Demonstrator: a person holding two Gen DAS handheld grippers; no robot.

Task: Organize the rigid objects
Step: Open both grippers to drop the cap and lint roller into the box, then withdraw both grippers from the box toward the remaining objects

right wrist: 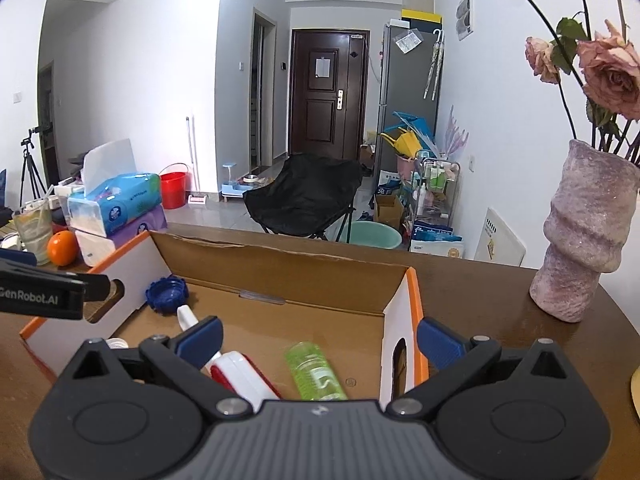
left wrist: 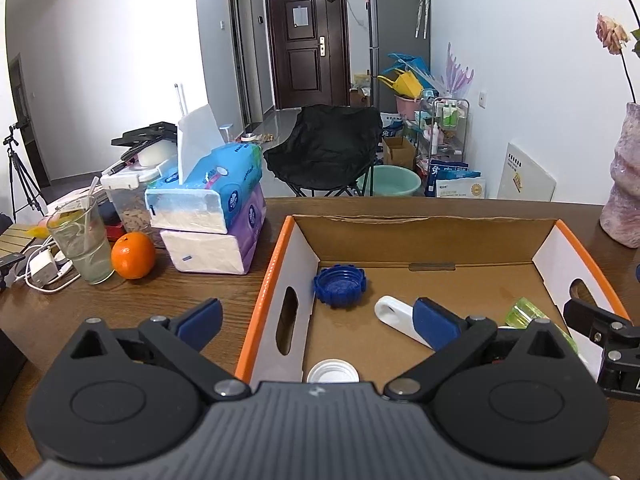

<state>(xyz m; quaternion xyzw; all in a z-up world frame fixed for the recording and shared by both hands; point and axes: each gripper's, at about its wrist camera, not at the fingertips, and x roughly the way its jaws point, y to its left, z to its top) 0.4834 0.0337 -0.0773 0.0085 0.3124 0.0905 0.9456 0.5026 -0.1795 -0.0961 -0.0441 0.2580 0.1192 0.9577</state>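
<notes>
An open cardboard box with orange rims (left wrist: 267,280) (right wrist: 414,300) sits on the brown table. Inside lie a blue scalloped lid (left wrist: 340,285) (right wrist: 166,293), a white lid (left wrist: 333,371), a white and red tool (left wrist: 400,317) (right wrist: 244,376) and a green clear bottle (left wrist: 528,314) (right wrist: 316,374). My left gripper (left wrist: 320,326) is open and empty, straddling the box's left wall. My right gripper (right wrist: 320,340) is open and empty, straddling the box's right wall; part of it shows in the left wrist view (left wrist: 604,340).
Left of the box are stacked tissue packs (left wrist: 216,216) (right wrist: 116,216), an orange (left wrist: 133,255) (right wrist: 62,248), a glass with a straw (left wrist: 82,240), a charger and cables (left wrist: 42,270). A pink vase with roses (right wrist: 584,240) (left wrist: 624,192) stands to the right.
</notes>
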